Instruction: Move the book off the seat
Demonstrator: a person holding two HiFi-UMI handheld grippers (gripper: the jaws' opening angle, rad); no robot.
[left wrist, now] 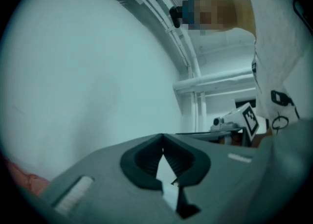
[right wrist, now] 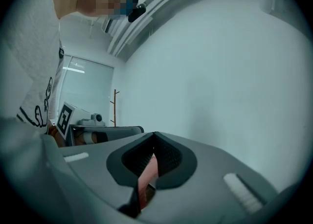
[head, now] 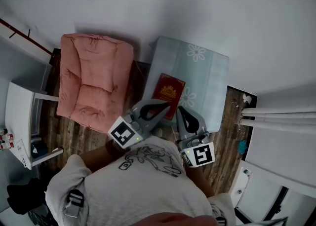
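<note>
A dark red book (head: pixel 168 92) with a gold emblem lies flat on a pale blue surface printed with flowers (head: pixel 207 72). A pink cushioned armchair (head: pixel 94 79) stands empty to its left. Both grippers are held up close to the person's chest, above the near edge of the blue surface. The left gripper (head: pixel 163 105) (left wrist: pixel 163 140) is shut with nothing between its jaws. The right gripper (head: pixel 180 110) (right wrist: pixel 154 136) is also shut and empty, and only a strip of red-pink shows through the gap behind its pads. In both gripper views the jaws point level at a bare white wall.
A white shelf unit (head: pixel 19 116) stands left of the armchair. White pipes (head: pixel 279 116) run along the wall at the right. A wooden coat stand (right wrist: pixel 115 105) shows in the right gripper view. Dark wood floor (head: pixel 74 133) lies around the furniture.
</note>
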